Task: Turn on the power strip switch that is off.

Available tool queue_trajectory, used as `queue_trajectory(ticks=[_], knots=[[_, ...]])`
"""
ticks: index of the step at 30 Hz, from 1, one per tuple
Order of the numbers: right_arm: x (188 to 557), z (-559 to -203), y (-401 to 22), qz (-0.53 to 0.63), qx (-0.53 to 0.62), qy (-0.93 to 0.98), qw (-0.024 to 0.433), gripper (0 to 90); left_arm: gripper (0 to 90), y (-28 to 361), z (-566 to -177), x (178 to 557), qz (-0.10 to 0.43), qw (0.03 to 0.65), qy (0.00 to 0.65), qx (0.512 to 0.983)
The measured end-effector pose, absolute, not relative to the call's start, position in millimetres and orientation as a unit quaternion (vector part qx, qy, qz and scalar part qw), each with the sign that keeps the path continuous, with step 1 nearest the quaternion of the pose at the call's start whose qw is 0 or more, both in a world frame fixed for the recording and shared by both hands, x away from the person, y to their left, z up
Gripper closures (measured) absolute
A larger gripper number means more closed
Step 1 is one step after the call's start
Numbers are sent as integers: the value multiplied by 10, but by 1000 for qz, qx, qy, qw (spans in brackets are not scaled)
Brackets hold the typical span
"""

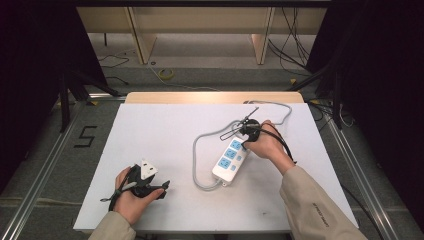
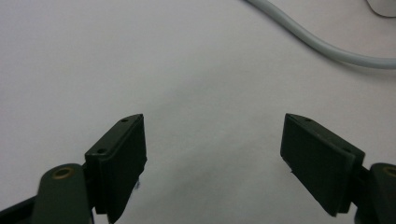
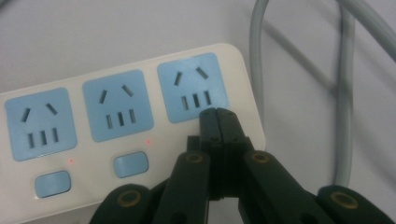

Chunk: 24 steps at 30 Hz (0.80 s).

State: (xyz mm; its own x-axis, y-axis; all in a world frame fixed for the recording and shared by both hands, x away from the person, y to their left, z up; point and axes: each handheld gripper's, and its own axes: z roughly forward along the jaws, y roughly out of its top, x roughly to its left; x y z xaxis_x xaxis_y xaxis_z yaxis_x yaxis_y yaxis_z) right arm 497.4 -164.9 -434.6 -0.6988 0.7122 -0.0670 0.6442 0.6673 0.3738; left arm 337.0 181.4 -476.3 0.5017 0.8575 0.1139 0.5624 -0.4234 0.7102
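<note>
Where the high view looks down, a white worktop [image 1: 165, 150] carries a white power strip [image 1: 230, 159] with three blue sockets, and it lies a little right of the middle, tilted, with its far end pointing up and to the right. A grey cord [image 1: 197, 160] runs from its near end, bends around its left side and loops off toward the far edge of the worktop. The right gripper [image 1: 245, 135] is held in the person's right hand at the far end of the strip, right over it. The left gripper [image 1: 165, 186] rests in the left hand near the front left part of the worktop, well apart from the strip. In the left gripper view, its two black fingers [image 2: 122, 163] stand wide apart with bare worktop [image 2: 187, 93] between them, and a piece of the grey cord [image 2: 322, 44] curves across the top right corner. In the right gripper view, the two fingers [image 3: 210, 128] are pressed together with nothing between them, and their tips sit at the lower edge of the last blue socket [image 3: 192, 87] on the power strip [image 3: 84, 154]. Each socket has small dark slots, and nothing is plugged into any of them. Two blue buttons [image 3: 131, 164] sit below the other two sockets, each with a tiny red dot near it. The grey cord [image 3: 345, 93] loops on the right side.
</note>
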Motion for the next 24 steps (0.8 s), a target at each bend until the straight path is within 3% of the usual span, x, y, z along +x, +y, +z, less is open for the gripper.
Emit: queue_trajectory(ticks=[24], knots=[[4944, -4321, -1688, 185, 367, 905, 110, 900, 223, 1823, -4767, 3374, 237, 308, 438, 811]])
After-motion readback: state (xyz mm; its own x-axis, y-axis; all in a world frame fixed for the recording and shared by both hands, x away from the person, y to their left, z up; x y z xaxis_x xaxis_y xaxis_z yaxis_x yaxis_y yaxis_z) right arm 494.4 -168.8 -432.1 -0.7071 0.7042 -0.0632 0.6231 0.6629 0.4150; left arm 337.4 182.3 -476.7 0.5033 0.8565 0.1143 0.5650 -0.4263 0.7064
